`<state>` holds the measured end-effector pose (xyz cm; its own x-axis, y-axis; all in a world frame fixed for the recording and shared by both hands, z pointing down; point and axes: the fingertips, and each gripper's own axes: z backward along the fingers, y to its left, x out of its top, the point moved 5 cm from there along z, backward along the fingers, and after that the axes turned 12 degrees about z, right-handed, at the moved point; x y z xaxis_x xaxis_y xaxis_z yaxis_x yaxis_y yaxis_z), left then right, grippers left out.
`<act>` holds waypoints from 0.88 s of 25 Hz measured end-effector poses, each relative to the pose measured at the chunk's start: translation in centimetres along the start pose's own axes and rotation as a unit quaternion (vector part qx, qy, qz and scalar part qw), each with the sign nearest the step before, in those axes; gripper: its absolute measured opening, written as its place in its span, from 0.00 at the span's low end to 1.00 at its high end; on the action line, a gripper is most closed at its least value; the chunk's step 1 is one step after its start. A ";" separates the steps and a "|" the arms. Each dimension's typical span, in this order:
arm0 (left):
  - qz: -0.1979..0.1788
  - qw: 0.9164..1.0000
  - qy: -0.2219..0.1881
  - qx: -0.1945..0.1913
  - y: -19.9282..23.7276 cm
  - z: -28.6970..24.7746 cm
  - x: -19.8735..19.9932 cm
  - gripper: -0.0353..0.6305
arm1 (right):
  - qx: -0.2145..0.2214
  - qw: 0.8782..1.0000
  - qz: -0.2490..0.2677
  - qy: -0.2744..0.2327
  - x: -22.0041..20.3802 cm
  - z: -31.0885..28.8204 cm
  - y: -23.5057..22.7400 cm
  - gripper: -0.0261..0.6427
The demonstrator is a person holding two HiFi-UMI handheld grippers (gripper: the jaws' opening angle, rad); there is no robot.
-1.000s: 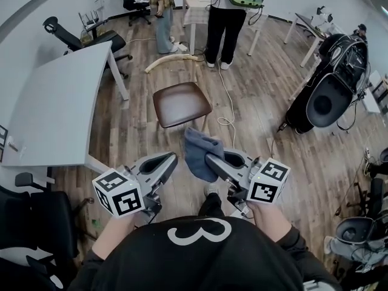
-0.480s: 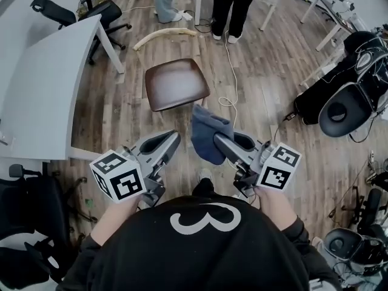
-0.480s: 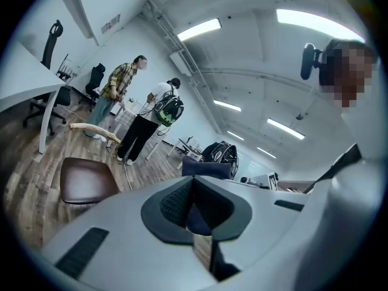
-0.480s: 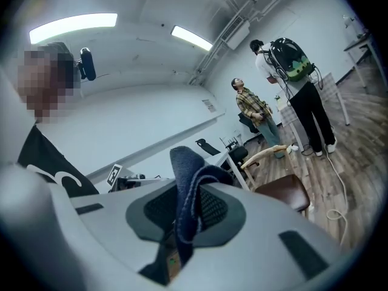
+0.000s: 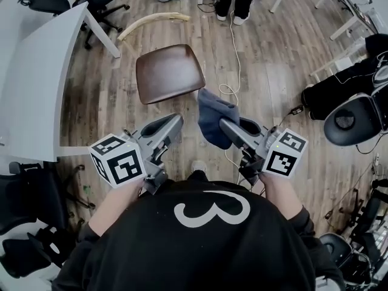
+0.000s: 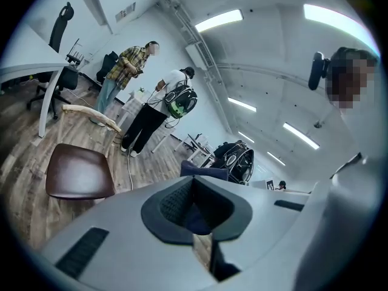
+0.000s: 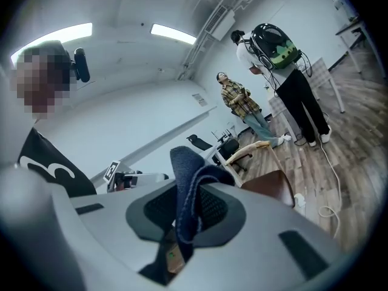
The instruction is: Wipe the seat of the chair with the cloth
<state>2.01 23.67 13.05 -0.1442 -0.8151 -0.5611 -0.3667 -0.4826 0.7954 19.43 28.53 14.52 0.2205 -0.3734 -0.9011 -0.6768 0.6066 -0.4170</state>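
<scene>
A white table stands left of the chair, whose brown seat faces both grippers. The right gripper is clamped on the blue cloth, held near the seat's corner without touching it. The left gripper is closed and empty.
</scene>
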 end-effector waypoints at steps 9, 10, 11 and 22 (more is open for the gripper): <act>0.033 0.999 -0.003 0.043 5.2 -1.4 1.6 0.07 | 0.005 0.999 -0.029 0.029 -0.8 -4.5 -4.6 0.12; 0.041 0.998 -0.006 0.047 6.4 -1.3 1.9 0.07 | 0.004 0.999 -0.029 0.036 -1.1 -5.4 -5.0 0.12; 0.050 0.997 -0.010 0.051 7.5 -1.1 2.1 0.07 | 0.003 0.999 -0.028 0.044 -1.4 -6.4 -5.6 0.12; 0.104 0.990 -0.023 0.096 22.7 -1.8 5.7 0.07 | -0.013 0.991 -0.072 0.108 -3.6 -18.8 -13.5 0.12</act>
<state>-5.51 7.50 28.33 -0.2759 -0.8727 -0.4028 -0.4913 -0.2322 0.8395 14.56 8.47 25.58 0.1615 -0.5982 -0.7849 -0.6685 0.5187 -0.5329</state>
